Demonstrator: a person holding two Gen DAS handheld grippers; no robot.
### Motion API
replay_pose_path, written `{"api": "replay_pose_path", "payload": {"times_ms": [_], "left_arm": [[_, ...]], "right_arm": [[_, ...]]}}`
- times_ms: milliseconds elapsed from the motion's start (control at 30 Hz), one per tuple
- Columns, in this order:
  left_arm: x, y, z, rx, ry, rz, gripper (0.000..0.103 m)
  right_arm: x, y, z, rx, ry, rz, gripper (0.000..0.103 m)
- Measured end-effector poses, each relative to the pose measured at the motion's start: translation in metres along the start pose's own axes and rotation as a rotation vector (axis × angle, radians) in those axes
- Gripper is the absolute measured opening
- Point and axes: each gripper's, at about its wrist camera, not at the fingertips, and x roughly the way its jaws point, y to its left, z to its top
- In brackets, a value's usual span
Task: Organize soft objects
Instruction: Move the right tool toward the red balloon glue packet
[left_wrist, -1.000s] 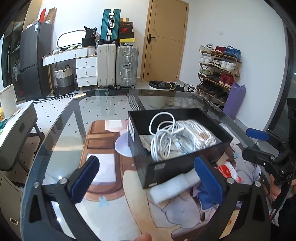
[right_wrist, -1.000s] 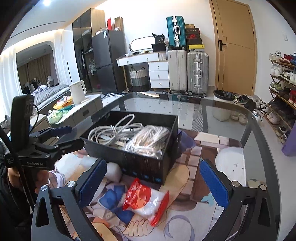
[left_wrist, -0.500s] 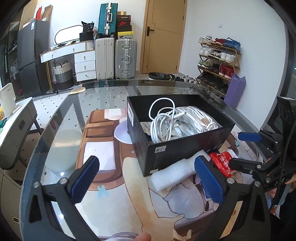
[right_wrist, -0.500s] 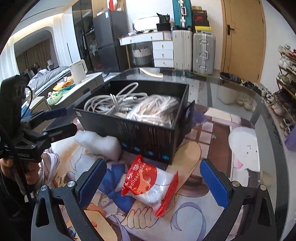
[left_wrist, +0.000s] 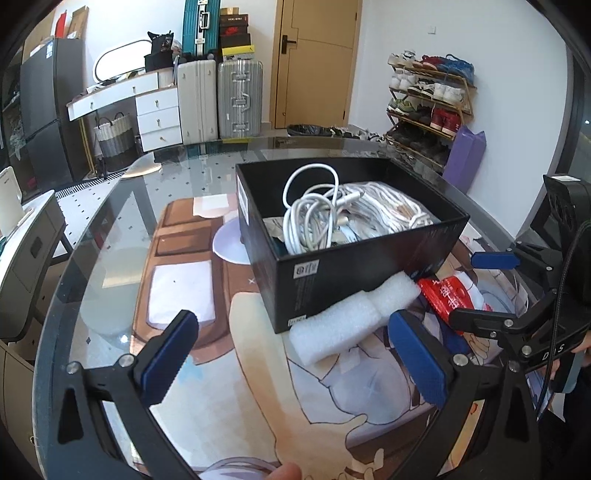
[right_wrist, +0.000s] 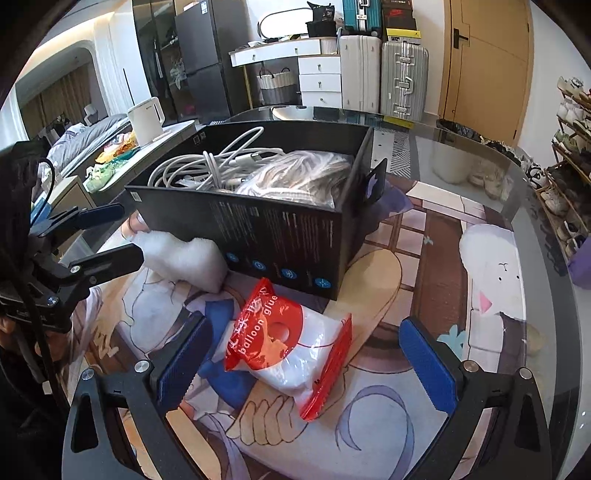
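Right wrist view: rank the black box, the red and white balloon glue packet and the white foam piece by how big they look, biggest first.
1. black box, clearly largest.
2. balloon glue packet.
3. white foam piece, partly hidden behind the left gripper.

The packet lies nearer the camera, so ranks 2 and 3 are unsure.

A lived-in home: hard-shell suitcases (left_wrist: 218, 99) stand by a wooden door (left_wrist: 314, 62) at the far wall, a shoe rack (left_wrist: 428, 99) fills the right side, and a bed (right_wrist: 85, 133) (rumpled grey bedding) lies far left beyond a white kettle (right_wrist: 146, 120).
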Motion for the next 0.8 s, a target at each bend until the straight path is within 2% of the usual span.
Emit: {"api": "replay_pose_path", "payload": {"times_ms": [633, 800], "left_arm": [[0.002, 0.001, -0.001, -0.002, 0.022, -0.026, 0.103], [0.003, 0.001, -0.002, -0.003, 0.024, -0.025, 0.103]], "right_arm": [[0.016, -0.002, -0.007, 0.004, 0.048, -0.001, 0.102], [0.020, 0.005, -0.008, -0.029, 0.069, -0.033, 0.102]]}}
